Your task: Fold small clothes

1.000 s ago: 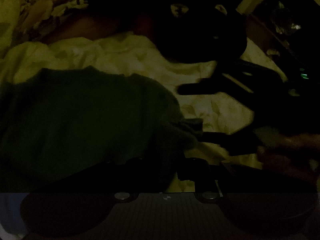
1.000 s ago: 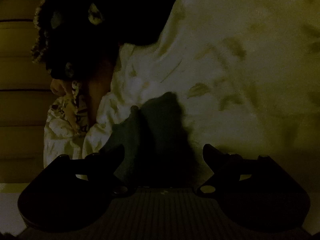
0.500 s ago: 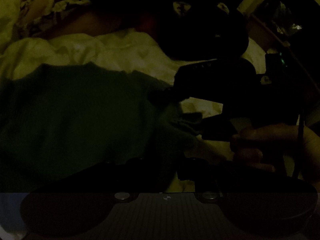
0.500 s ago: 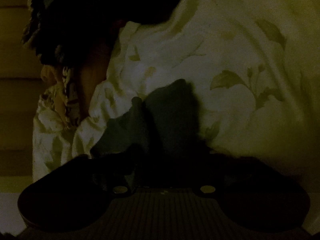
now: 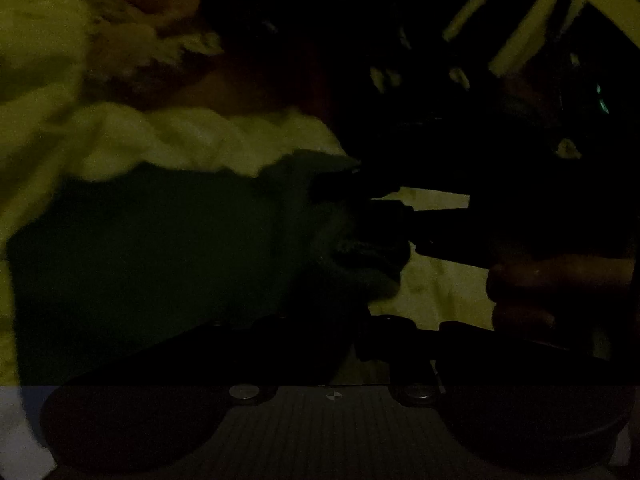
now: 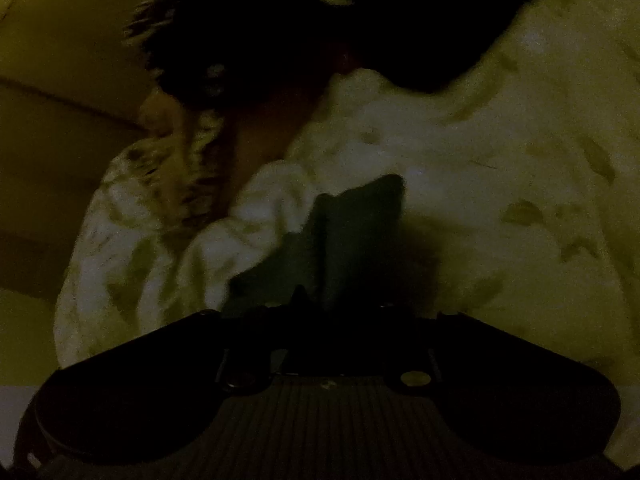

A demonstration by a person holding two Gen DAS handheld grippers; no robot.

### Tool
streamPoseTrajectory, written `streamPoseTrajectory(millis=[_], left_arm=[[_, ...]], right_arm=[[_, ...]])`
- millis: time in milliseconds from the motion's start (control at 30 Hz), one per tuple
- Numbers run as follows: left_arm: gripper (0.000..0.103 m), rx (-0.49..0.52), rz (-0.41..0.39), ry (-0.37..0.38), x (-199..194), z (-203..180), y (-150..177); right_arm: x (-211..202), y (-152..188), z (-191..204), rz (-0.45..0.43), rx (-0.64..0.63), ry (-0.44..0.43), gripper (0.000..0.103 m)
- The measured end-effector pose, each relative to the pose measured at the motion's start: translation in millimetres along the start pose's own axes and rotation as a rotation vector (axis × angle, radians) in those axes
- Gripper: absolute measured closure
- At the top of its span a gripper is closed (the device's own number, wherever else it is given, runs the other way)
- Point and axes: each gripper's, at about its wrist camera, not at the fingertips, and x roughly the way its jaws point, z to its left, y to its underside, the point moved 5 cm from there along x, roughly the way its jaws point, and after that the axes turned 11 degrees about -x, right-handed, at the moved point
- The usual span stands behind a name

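A: Two grippers, one dark green cloth (image 5: 152,264). Light very poor. The cloth lies on a pale floral sheet (image 5: 192,140), filling the left and middle of the left wrist view.

B: Left gripper (image 5: 332,344)?

A: Fingers drawn close together at the cloth's near edge; fabric seems pinched between them, but it is too dark to be sure.

B: Right gripper (image 6: 332,320)?

A: Fingers together, clamped on a raised fold of the cloth (image 6: 352,240). In the left wrist view it (image 5: 384,208) comes in from the right, fingertips at the cloth's right edge, a hand (image 5: 552,284) behind on its grip.

B: Surroundings?

A: The sheet (image 6: 500,168) spreads to the right. A black furry mass (image 6: 248,40) lies beyond the cloth. Blur in both views.
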Motion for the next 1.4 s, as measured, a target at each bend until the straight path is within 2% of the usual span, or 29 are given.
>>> streamPoseTrajectory(millis=[133, 300, 500, 600, 633, 667, 800, 867, 933, 1000, 1067, 1133, 1233, 1267, 1333, 1400], left_arm=[[0.018, -0.110, -0.084, -0.025, -41, 32, -2], [0.018, -0.287, -0.157, -0.094, -79, 86, 3], [0.019, -0.458, -0.162, -0.176, -96, 149, 17], [0.022, -0.528, -0.150, -0.201, -97, 177, 30], [0.024, -0.554, -0.138, -0.217, -94, 187, 36], [0.029, -0.570, -0.131, -0.237, -93, 195, 41], [0.027, -0.638, -0.061, -0.280, -80, 230, 61], [0.026, -0.625, -0.050, -0.298, -78, 240, 64], [0.018, -0.611, -0.074, -0.297, -83, 243, 60], [0.000, -0.611, -0.095, -0.255, -90, 242, 53], [0.000, -0.589, -0.122, -0.243, -98, 237, 42], [0.000, -0.545, -0.160, -0.224, -106, 226, 29], [0.000, -0.425, -0.203, -0.156, -111, 199, 8], [0.000, -0.371, -0.205, -0.139, -111, 188, 1], [0.000, -0.237, -0.191, -0.097, -107, 163, -6], [0.000, -0.108, -0.139, -0.098, -93, 143, -5]], right_arm=[[2, -1, 50, 0.015, -0.093, -0.049, 0.081], [25, 13, 118, 0.064, -0.248, -0.096, 0.083], [75, 46, 175, 0.171, -0.361, -0.106, 0.092], [100, 65, 189, 0.233, -0.409, -0.089, 0.093], [109, 72, 192, 0.258, -0.422, -0.090, 0.101], [116, 80, 194, 0.290, -0.429, -0.090, 0.101], [137, 109, 193, 0.366, -0.487, -0.028, 0.101], [142, 118, 187, 0.383, -0.491, 0.009, 0.100], [138, 120, 183, 0.384, -0.466, -0.006, 0.096], [126, 116, 183, 0.363, -0.450, -0.038, 0.084], [106, 108, 186, 0.308, -0.462, -0.069, 0.059], [88, 98, 185, 0.253, -0.489, -0.062, 0.056], [64, 80, 176, 0.164, -0.501, -0.004, 0.050], [57, 75, 168, 0.142, -0.481, 0.015, 0.043], [47, 69, 148, 0.138, -0.429, 0.048, 0.038], [39, 69, 129, 0.145, -0.396, 0.069, 0.038]])
